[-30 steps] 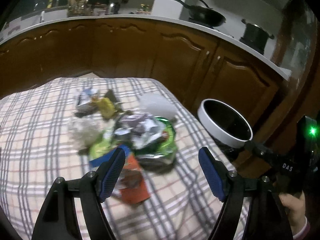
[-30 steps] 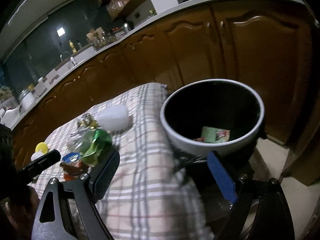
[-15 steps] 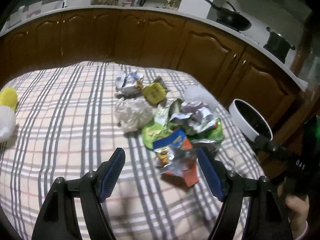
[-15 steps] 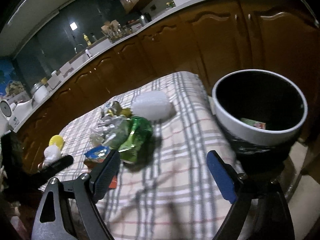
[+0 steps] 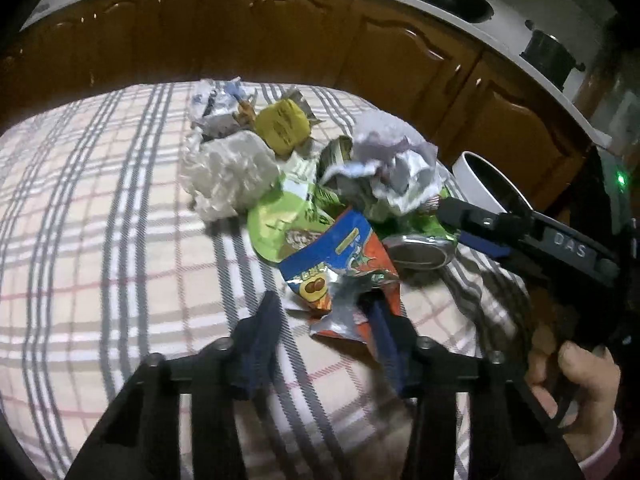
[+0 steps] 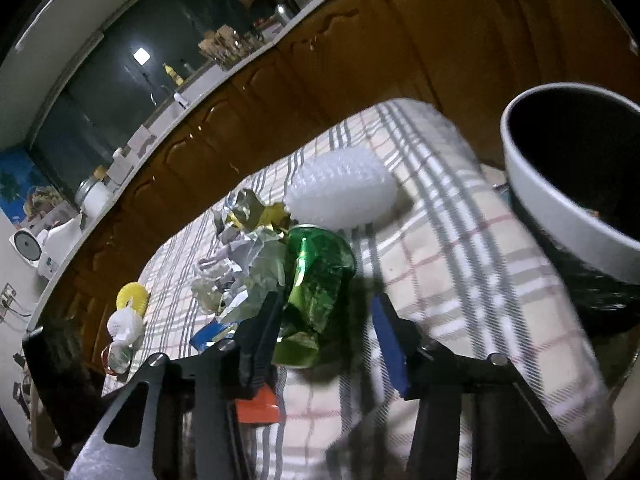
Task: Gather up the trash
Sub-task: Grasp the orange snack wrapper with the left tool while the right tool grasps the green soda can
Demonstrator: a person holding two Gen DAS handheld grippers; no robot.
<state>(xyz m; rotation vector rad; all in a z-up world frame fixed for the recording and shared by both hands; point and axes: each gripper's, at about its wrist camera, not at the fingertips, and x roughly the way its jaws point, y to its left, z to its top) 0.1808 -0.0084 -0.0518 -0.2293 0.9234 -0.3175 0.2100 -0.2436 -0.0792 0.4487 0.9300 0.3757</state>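
A pile of trash lies on the checked tablecloth (image 5: 100,240): a white crumpled bag (image 5: 228,176), a yellow wrapper (image 5: 284,124), silver foil (image 5: 392,176), a green can (image 6: 316,276) and an orange-blue snack bag (image 5: 344,276). My left gripper (image 5: 324,320) is partly open, its jaws on either side of the snack bag's near end. My right gripper (image 6: 324,316) is partly open around the green can's near end and also shows in the left wrist view (image 5: 472,228). The white-rimmed bin (image 6: 568,200) stands at the table's right edge.
A white foam sleeve (image 6: 344,192) lies behind the can. A yellow and white object (image 6: 128,312) sits at the table's far left. Wooden cabinets (image 5: 400,52) with a countertop run behind the table. A pan (image 5: 456,0) and pot (image 5: 548,56) stand on it.
Both grippers have moved in on the pile and narrowed their jaws. The left one now straddles the snack bag, the right one the green can.
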